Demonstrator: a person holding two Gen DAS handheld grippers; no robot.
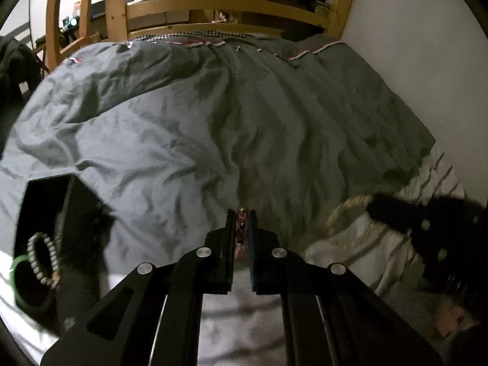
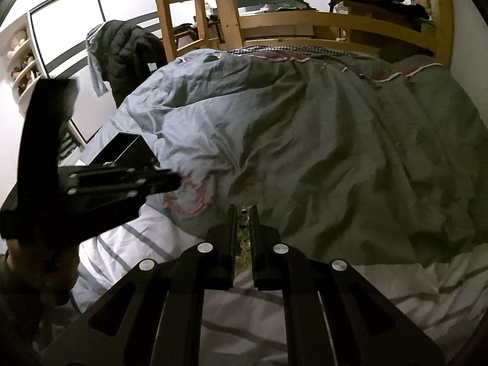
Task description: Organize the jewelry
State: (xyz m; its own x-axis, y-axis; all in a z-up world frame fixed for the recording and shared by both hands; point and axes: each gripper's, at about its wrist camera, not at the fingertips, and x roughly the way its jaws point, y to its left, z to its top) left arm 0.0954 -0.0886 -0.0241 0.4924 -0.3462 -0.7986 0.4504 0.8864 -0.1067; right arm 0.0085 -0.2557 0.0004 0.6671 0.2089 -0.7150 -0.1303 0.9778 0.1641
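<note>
My left gripper (image 1: 242, 216) is shut on a red beaded bracelet (image 1: 241, 231), held above the grey duvet (image 1: 213, 128). It shows in the right wrist view (image 2: 175, 181) with the pink-red bracelet (image 2: 190, 196) hanging blurred from its tips. My right gripper (image 2: 244, 210) is shut on a yellowish beaded bracelet (image 2: 243, 244). It shows in the left wrist view (image 1: 370, 206) with pale gold beads (image 1: 347, 206) trailing from it. An open black jewelry box (image 1: 45, 231) lies at the lower left and holds a grey-white beaded bracelet (image 1: 42, 259) and a green bangle (image 1: 18, 277). The box also shows in the right wrist view (image 2: 122, 152).
A white striped sheet (image 2: 274, 305) lies under both grippers near the bed's edge. The wooden bed frame (image 1: 219, 6) and a ladder (image 2: 183, 9) stand at the far end. A white wall (image 1: 427, 61) runs along the right. A dark jacket (image 2: 128, 48) hangs at the left.
</note>
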